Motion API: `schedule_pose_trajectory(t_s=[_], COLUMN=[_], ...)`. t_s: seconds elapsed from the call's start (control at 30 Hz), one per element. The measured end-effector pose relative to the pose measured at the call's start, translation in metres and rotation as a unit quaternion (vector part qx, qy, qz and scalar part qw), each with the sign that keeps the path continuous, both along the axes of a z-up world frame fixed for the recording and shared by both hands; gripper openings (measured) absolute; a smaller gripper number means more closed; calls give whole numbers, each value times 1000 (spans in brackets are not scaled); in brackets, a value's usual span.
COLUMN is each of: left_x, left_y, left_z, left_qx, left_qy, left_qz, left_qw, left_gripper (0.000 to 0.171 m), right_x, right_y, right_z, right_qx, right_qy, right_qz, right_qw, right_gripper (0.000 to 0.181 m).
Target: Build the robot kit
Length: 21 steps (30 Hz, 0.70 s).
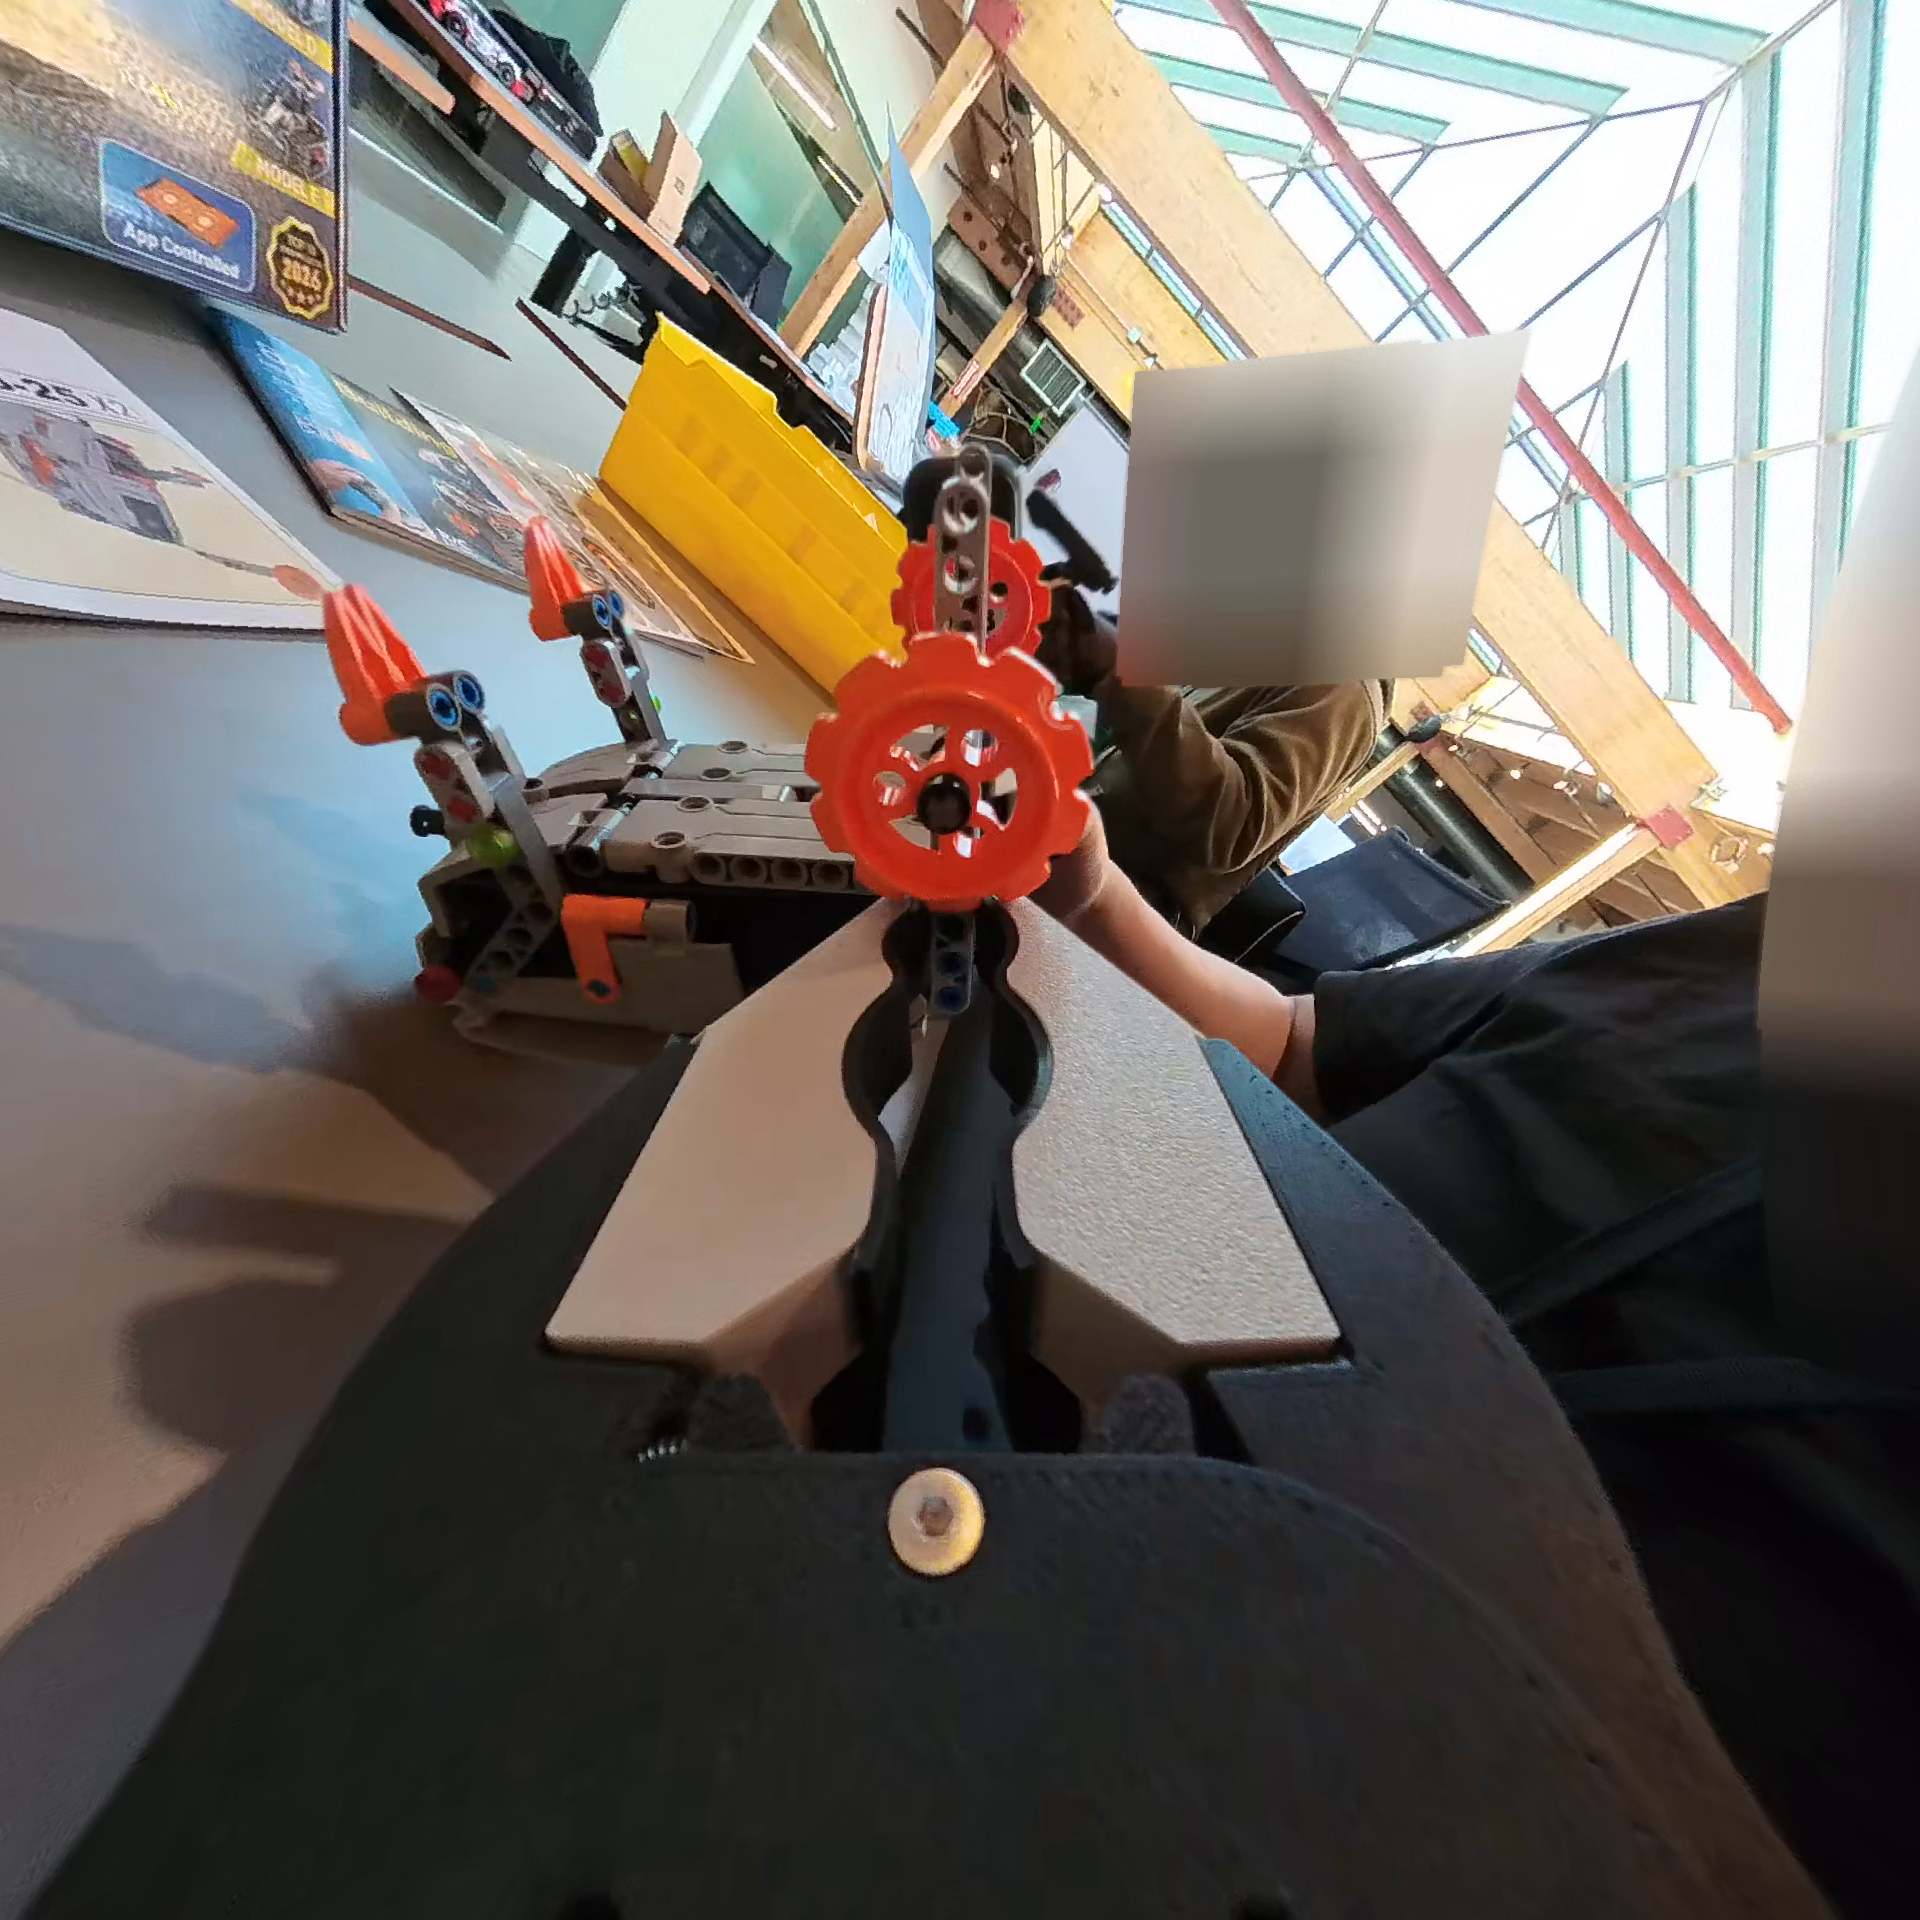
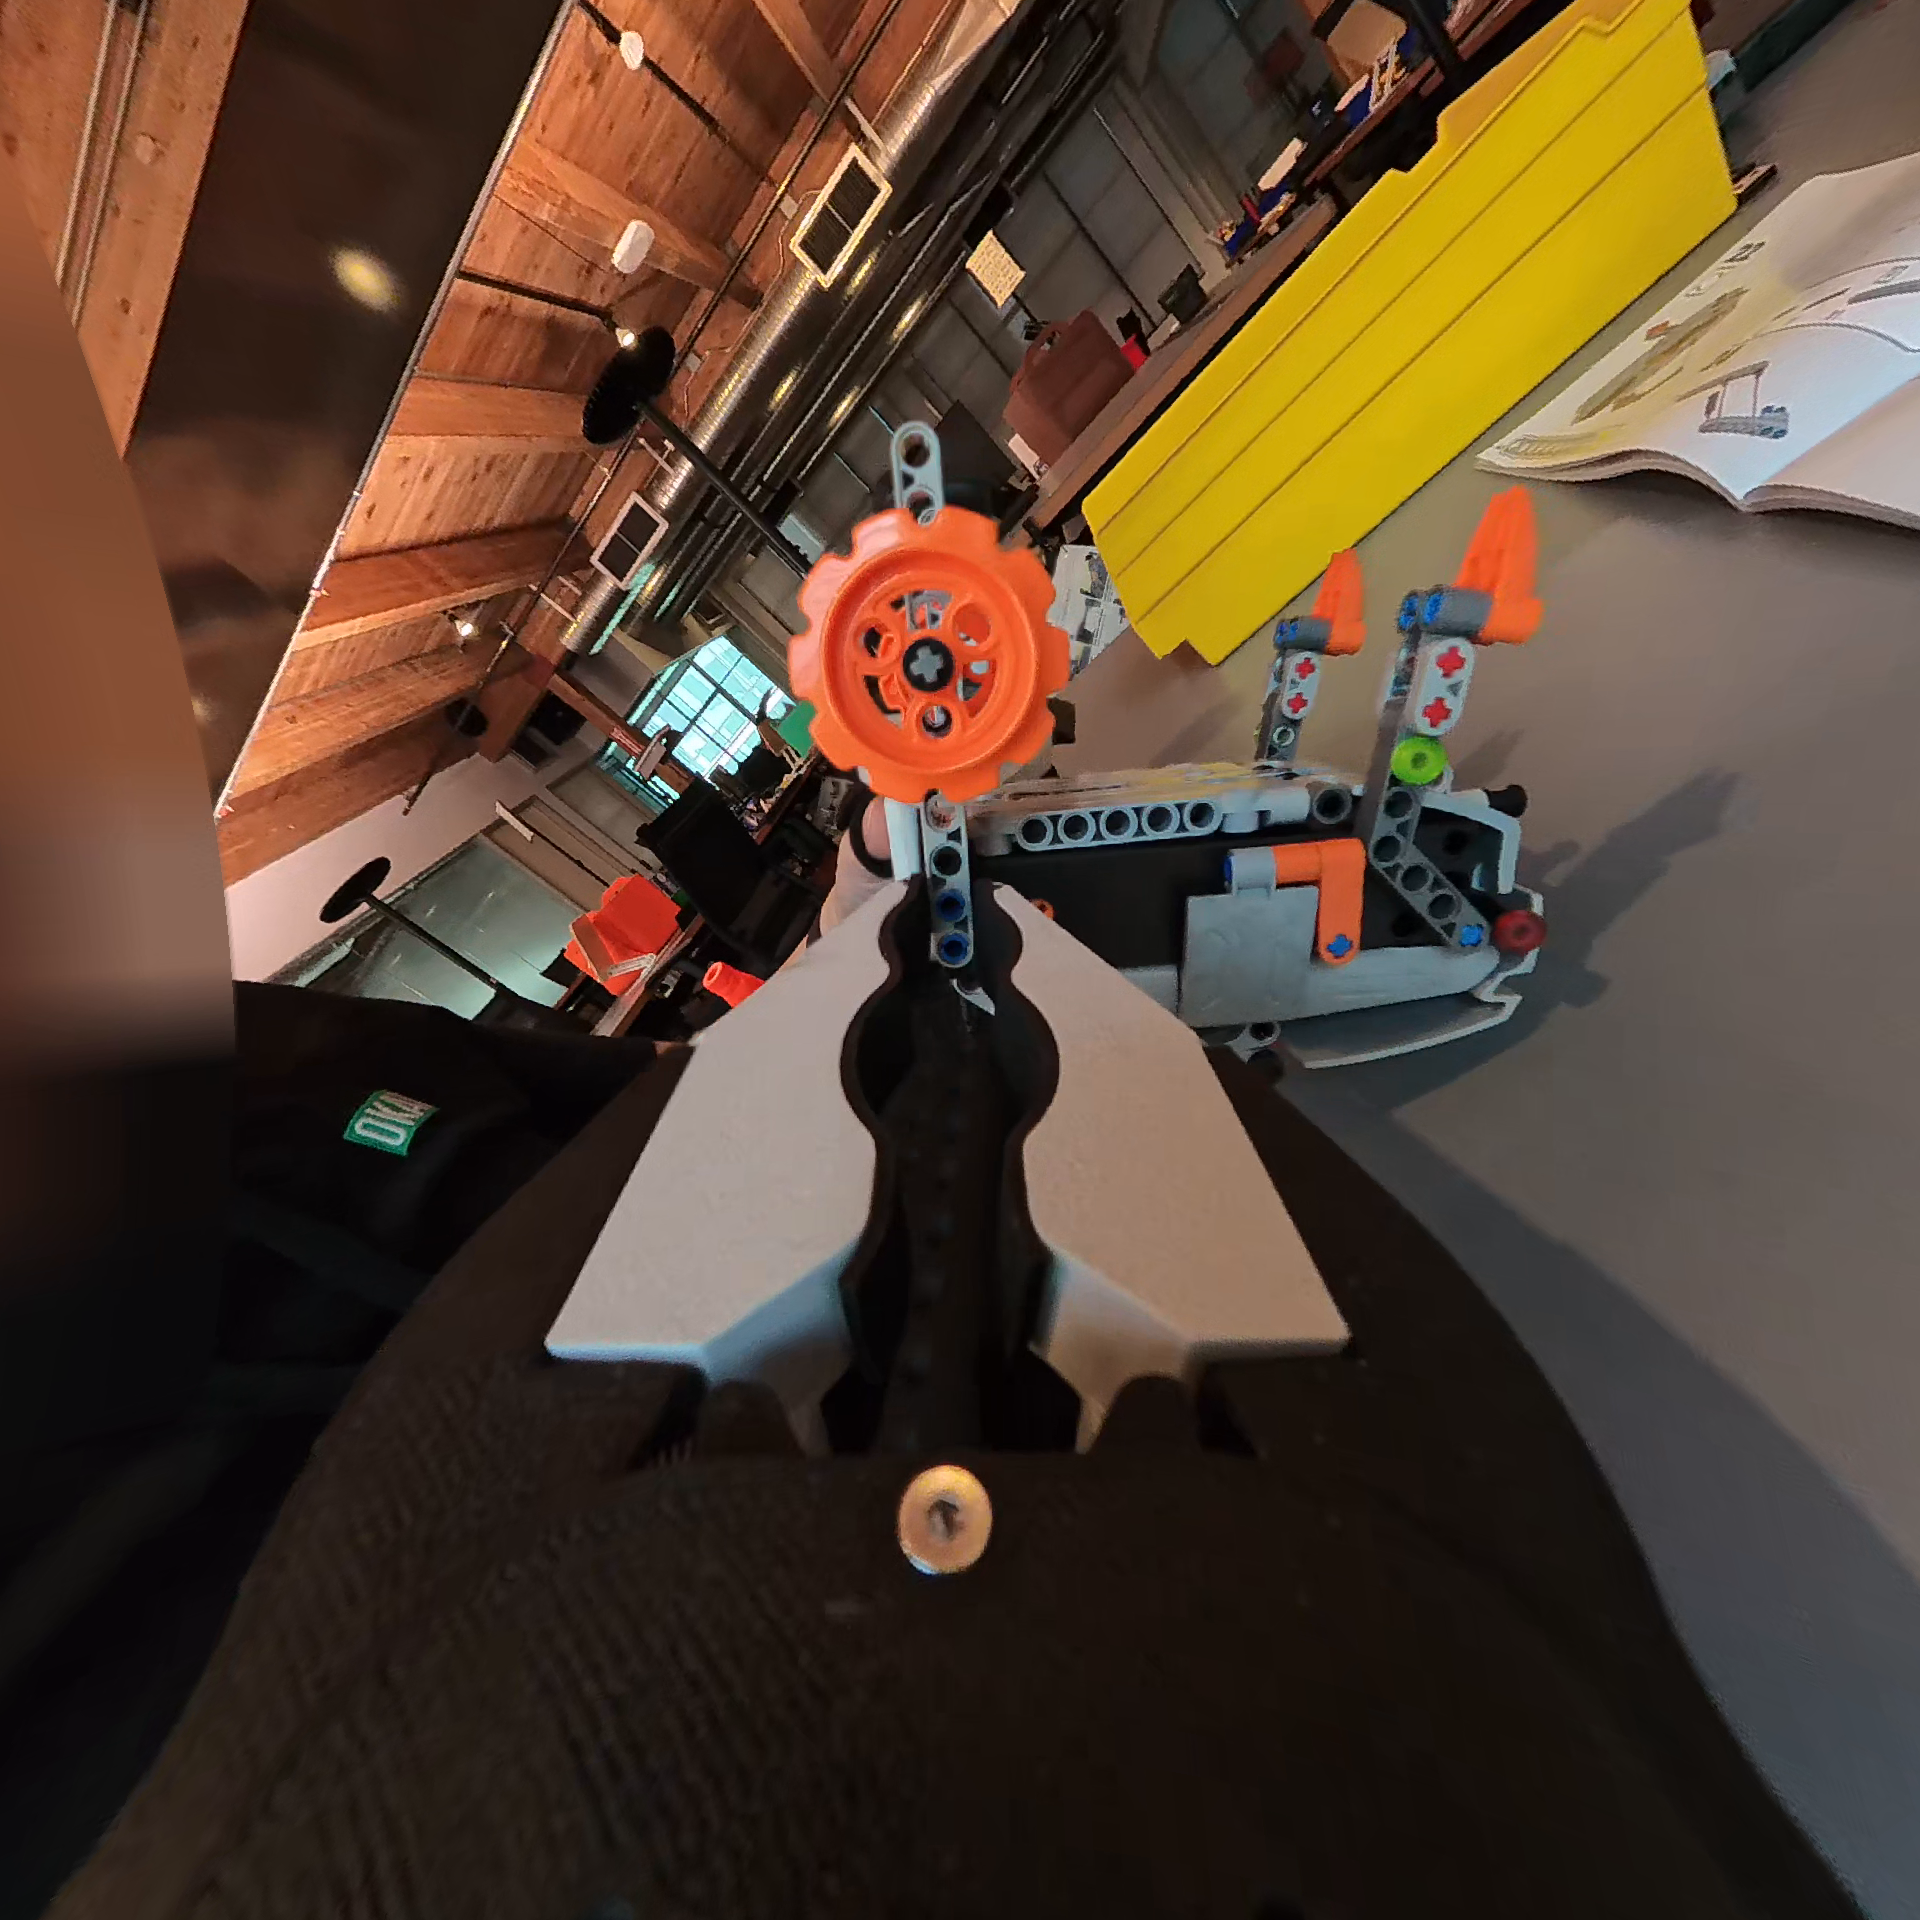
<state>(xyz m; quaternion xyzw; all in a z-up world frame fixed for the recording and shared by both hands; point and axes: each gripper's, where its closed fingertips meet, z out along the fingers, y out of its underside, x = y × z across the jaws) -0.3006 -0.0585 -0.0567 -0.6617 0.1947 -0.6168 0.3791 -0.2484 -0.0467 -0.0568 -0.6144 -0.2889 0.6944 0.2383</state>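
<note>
The left gripper (image 1: pixel 948 935) and right gripper (image 2: pixel 948 925) each clamp tight on a grey beam carrying an orange gear (image 1: pixel 951 771) (held aloft). The grey toy model (image 2: pixel 1299 894) sits at 2 o'clock on the table (image 2: pixel 1714 1039).

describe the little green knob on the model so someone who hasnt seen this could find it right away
Start at the yellow bin on the grey table; in front of it lies a grey brick model with two upright arms tipped in orange. The green knob sits on the nearer arm, just below its red crosses. It is the only lime-green piece; the pins around it are blue, red or black.
</note>
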Motion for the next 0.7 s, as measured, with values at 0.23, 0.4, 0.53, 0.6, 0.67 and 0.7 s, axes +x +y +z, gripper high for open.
schedule_pose_trajectory(t_s=[0.23, 0.4, 0.53, 0.6, 0.67, 0.7], left_x=[2, 8, 11, 11, 12, 11], left_y=[1, 5, 9, 9, 7, 7], left_z=[1, 5, 7, 7, 4, 3], left_qx=[2, -4, -7, -5, 0, 1], left_qy=[4, -2, -13, -11, -2, 1], left_qz=[-4, -5, -5, -8, -9, -7], left_qw=[1000, 1000, 1000, 1000, 1000, 1000], left_gripper=[6, 6, 6, 6, 6, 6], right_x=[2, 8, 10, 10, 10, 10], right_y=[4, 8, 10, 11, 10, 9], right_z=[0, 2, 2, 2, 0, -1], right_qx=[-12, -12, -22, -28, -27, -21], right_qy=[9, 13, 18, 21, 16, 12], right_qz=[-4, -13, -20, -16, -14, -12], right_qw=[1000, 1000, 999, 999, 999, 1000], right_gripper=[8, 8, 7, 8, 8, 8])
